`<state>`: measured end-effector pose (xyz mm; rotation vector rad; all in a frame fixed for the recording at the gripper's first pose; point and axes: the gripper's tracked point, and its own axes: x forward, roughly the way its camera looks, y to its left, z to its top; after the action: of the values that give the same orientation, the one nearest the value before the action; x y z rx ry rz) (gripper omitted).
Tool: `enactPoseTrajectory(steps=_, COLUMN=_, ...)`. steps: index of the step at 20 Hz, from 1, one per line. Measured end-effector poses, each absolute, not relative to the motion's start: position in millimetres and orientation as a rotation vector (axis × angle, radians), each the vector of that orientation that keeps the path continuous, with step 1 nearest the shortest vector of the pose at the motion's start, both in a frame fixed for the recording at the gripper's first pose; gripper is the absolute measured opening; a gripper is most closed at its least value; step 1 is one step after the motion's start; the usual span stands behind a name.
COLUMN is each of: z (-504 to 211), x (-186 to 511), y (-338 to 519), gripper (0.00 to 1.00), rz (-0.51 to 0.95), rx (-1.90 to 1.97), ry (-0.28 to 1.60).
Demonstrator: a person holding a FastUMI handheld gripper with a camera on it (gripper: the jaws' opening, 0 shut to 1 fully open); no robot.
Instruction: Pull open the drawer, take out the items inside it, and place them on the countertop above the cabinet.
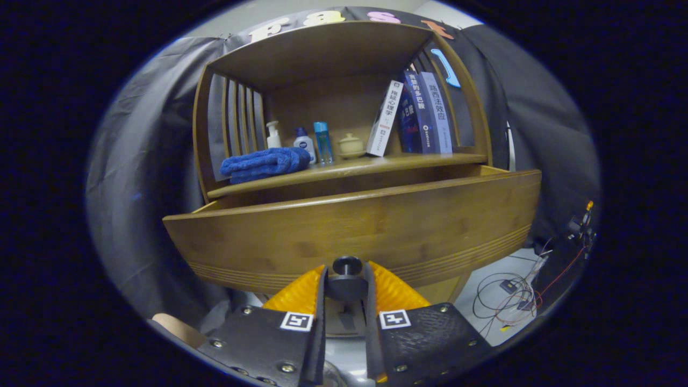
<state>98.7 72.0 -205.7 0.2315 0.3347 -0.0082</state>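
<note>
While our gripper is closed on the dark knob at bottom centre, we are pulling the drawer, already partly out. Next we must release and reach inside; its contents are hidden from us.

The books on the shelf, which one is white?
The leftmost book, leaning nearest the little lidded pot. The two books beside it are dark blue and pale grey. The hand-held gripper is shut on the drawer knob.
</note>
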Motion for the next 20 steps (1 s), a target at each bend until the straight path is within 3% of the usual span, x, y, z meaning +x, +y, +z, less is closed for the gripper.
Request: enactPoseTrajectory(steps=20, z=-209.9, x=22.3, y=83.1, gripper=0.31, rz=-0.009, rx=0.241, ry=0.414)
